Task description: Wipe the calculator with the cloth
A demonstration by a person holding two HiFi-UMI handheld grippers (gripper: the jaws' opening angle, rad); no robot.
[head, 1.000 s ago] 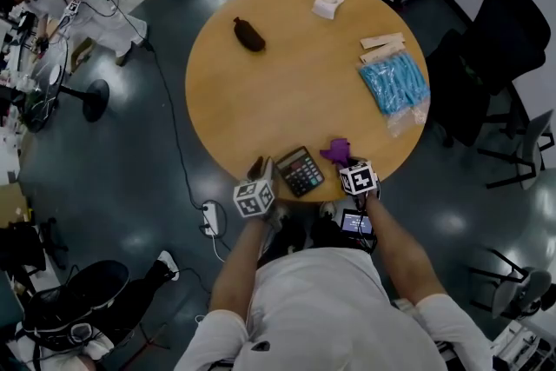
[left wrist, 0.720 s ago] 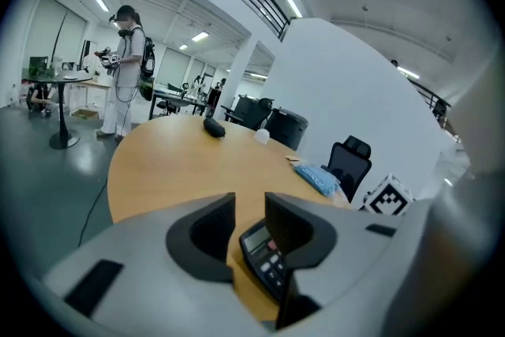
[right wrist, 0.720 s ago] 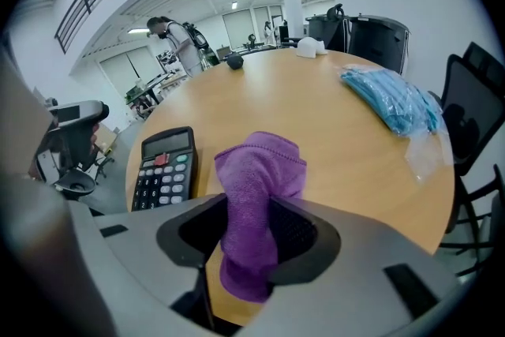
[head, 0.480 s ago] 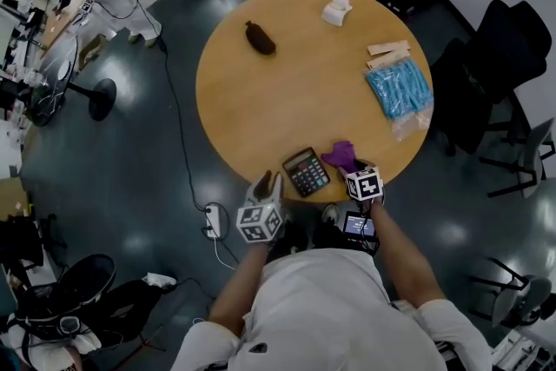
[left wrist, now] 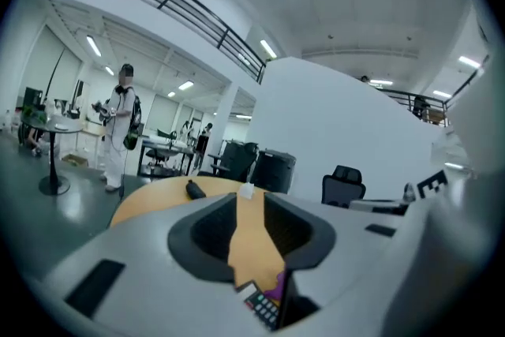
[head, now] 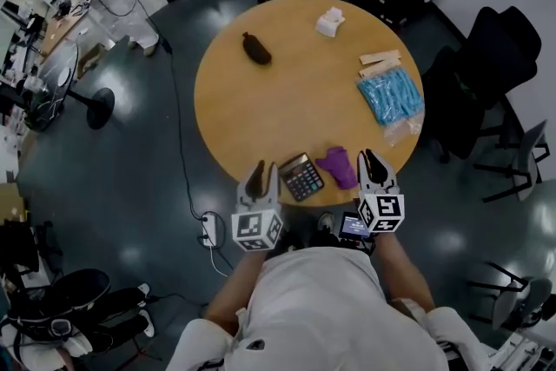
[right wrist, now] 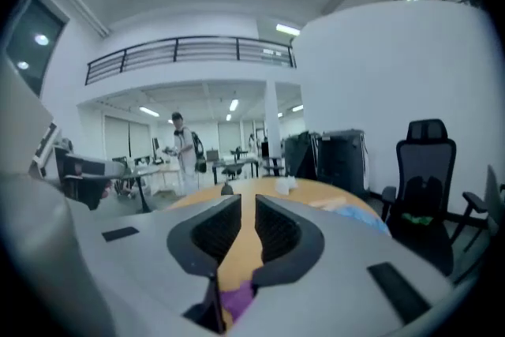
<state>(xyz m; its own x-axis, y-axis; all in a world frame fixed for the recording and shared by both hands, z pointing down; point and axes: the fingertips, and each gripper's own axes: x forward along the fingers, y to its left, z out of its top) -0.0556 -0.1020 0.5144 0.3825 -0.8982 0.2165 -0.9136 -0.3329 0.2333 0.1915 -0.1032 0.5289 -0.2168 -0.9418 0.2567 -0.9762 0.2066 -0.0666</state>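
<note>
Two empties: left hand-held gripper (head: pixel 263 175) jaws apart; right hand-held gripper (head: pixel 372 162) closing on nothing — cloth (head: pixel 339 167) just to its left, calculator (head: pixel 301 176) beyond; right is nearer.

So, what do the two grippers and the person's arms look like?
The left gripper and the right gripper have light grey bodies and dark pads. Each carries a white cube with black square markers. The person wears a white short-sleeved shirt. The right gripper's jaws are closing, nothing between them.
</note>
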